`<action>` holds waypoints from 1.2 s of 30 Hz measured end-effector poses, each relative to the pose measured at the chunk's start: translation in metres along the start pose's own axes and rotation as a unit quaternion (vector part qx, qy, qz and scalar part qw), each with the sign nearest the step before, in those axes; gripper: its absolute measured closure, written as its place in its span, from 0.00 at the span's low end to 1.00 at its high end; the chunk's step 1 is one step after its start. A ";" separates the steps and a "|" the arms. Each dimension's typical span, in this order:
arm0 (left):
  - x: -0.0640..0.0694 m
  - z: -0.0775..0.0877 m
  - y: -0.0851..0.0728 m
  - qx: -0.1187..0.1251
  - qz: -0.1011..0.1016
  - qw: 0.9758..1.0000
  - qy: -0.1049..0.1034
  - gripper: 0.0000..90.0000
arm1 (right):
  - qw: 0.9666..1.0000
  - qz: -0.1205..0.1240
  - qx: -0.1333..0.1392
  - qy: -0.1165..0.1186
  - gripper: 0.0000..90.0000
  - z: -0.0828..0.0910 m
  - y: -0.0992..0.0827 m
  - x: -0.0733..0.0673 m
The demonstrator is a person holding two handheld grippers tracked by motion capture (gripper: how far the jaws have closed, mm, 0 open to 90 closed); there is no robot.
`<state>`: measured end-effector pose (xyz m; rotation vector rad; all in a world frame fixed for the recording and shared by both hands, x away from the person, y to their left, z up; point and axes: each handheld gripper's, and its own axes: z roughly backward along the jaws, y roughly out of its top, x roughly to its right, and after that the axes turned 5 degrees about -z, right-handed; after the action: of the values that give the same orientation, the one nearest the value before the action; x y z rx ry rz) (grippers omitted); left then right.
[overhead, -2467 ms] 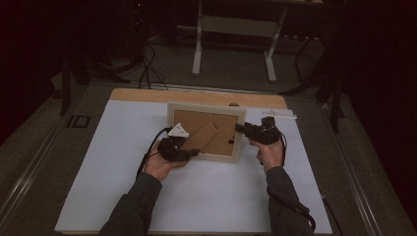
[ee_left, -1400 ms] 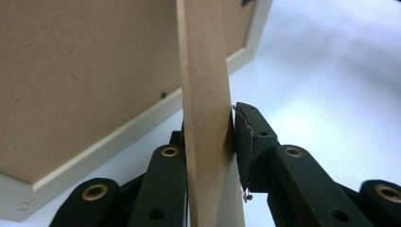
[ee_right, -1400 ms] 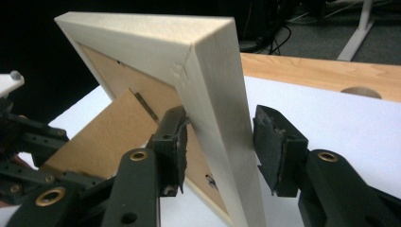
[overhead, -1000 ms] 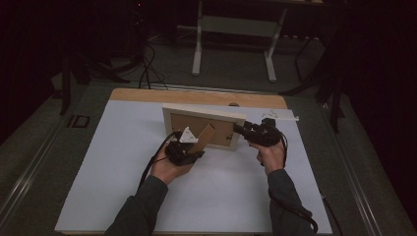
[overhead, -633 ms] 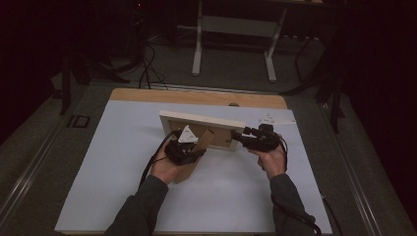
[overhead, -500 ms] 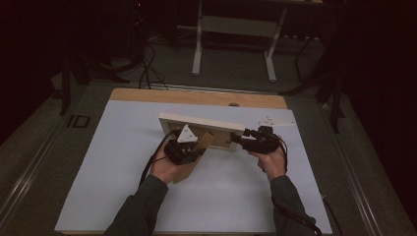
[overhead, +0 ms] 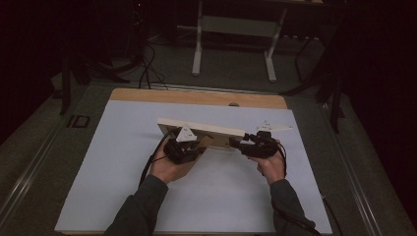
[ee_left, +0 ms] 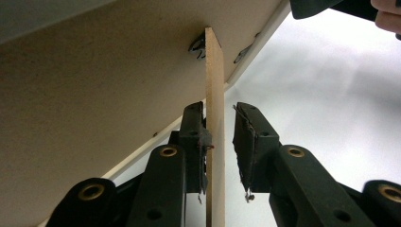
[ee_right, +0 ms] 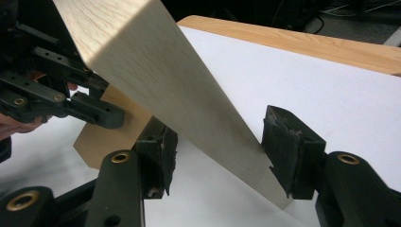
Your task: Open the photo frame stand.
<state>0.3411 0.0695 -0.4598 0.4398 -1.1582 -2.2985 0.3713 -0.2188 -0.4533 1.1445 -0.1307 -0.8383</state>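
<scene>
A light wooden picture frame (overhead: 206, 129) stands tilted over the white sheet, seen nearly edge-on from above. Its brown back panel (ee_left: 94, 85) fills the upper left of the left gripper view. A thin brown stand leg (ee_left: 213, 94) juts from that back between the jaws of my left gripper (ee_left: 220, 109) (overhead: 196, 148). It touches one pad (ee_left: 201, 142); a gap shows to the other. My right gripper (ee_right: 221, 123) (overhead: 236, 143) straddles the frame's right end (ee_right: 156, 66). Its jaws have just been opening and stand wide around the wood.
White sheet (overhead: 123, 172) covers the wooden table, whose bare strip (overhead: 196, 96) runs along the far edge. Beyond it stand a metal table base (overhead: 231, 29) and cables (overhead: 147, 64) on the dark floor. A grey band (overhead: 44, 152) flanks the sheet's left.
The frame has tipped up from lying back-up to nearly edge-on. The left gripper shifted right along with the stand leg. The right hand rolled, and its jaws have widened.
</scene>
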 end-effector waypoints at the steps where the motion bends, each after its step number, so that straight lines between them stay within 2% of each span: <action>1: 0.000 0.000 0.000 0.000 0.000 1.000 0.000 0.82 | 1.000 0.002 0.000 -0.001 0.51 0.000 -0.001 0.000; 8: -0.002 0.001 -0.001 0.003 0.004 1.000 -0.001 0.79 | 1.000 -0.007 -0.005 -0.006 0.51 0.002 -0.006 0.005; 26: -0.005 0.009 -0.002 0.015 0.009 1.000 0.000 0.77 | 1.000 -0.006 -0.011 -0.007 0.52 0.003 -0.010 0.007; 32: -0.009 0.017 -0.005 0.020 0.016 1.000 0.011 0.77 | 1.000 -0.009 -0.017 -0.007 0.52 0.002 -0.014 0.009; 36: -0.011 0.020 -0.006 0.025 0.021 0.999 0.011 0.77 | 1.000 -0.010 -0.021 -0.011 0.55 0.001 -0.017 0.010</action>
<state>0.3380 0.0921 -0.4527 0.4531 -1.2058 -2.2278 0.3691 -0.2291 -0.4699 1.0987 -0.1190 -0.8679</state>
